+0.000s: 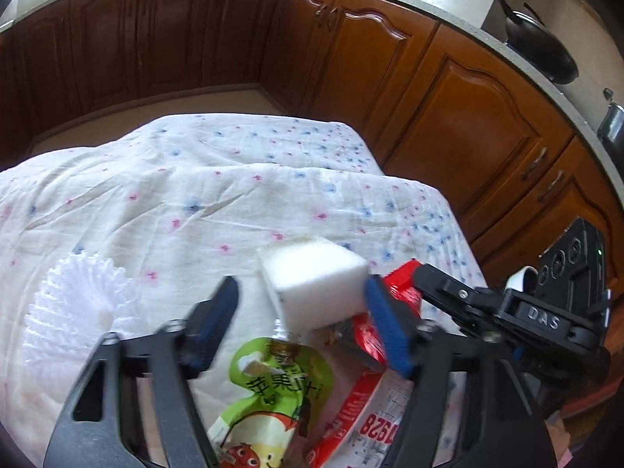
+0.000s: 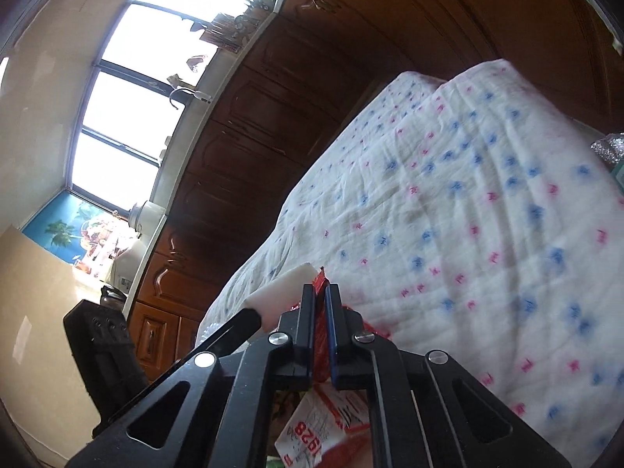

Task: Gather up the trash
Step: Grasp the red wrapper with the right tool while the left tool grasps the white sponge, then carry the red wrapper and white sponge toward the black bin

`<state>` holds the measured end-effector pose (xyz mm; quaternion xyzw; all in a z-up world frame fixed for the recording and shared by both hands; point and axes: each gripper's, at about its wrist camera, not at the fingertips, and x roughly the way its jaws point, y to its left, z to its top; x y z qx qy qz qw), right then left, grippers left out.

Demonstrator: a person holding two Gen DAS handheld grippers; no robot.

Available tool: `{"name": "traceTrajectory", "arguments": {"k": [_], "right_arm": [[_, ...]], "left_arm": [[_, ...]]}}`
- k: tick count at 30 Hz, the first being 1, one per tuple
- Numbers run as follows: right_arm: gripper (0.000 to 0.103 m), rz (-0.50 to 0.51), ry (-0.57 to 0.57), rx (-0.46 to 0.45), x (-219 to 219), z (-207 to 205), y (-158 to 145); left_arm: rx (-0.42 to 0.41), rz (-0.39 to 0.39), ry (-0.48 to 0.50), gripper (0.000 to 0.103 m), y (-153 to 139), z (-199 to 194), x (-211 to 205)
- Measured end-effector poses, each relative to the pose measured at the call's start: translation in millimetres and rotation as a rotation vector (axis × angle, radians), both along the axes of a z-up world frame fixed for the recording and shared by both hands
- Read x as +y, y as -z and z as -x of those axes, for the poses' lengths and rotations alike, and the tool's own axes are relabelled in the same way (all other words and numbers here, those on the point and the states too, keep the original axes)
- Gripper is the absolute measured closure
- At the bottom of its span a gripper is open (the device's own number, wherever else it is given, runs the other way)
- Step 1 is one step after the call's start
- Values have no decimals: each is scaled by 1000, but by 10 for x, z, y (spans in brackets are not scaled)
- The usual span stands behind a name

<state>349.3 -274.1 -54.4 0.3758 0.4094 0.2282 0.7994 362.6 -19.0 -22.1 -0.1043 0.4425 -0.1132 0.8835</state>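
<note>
A white foam block sits on the flowered cloth between the blue pads of my left gripper. The right pad is at its side, the left pad stands a gap away, so the gripper is open. A green juice pouch lies under the fingers. My right gripper comes in from the right, shut on the red edge of a red and white packet. In the right wrist view the pads pinch that red strip, with the packet below and the block to the left.
A white pleated paper cup lies at the left on the cloth-covered table. The table's right edge drops off toward brown cabinets. A black pan rests on the counter above.
</note>
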Motion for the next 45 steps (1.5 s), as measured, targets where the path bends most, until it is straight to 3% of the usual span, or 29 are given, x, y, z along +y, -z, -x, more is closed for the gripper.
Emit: {"name": "traceTrajectory", "arguments": {"k": [1,5,6,14,22,34,45], "right_arm": [[99,1,6,-6,-43,45,-15],[100,10,35,-43,-199,300,-110],[100,20,43,-56,-242,378,-147],[100,131,97,-153,-463,936,-414],[100,235,176,-219,-767,1427,-577],[100,307,296,-236,-1254,1982,-615],[100,376,392,-246,-1607,2152,-639]], "left_arm": [[-2,8,13,57,-8,4,-18],[-36,-36,29,65,-70,76,-114],[-40,-32,37,84,-79,103,-123],[-81,-26,85,85,-179,389,-226],[-174,-12,161,85,-433,842,-476],[-260,-8,348,85,-657,1522,-1213],[-264,-30,442,85,-622,1692,-1724]]}}
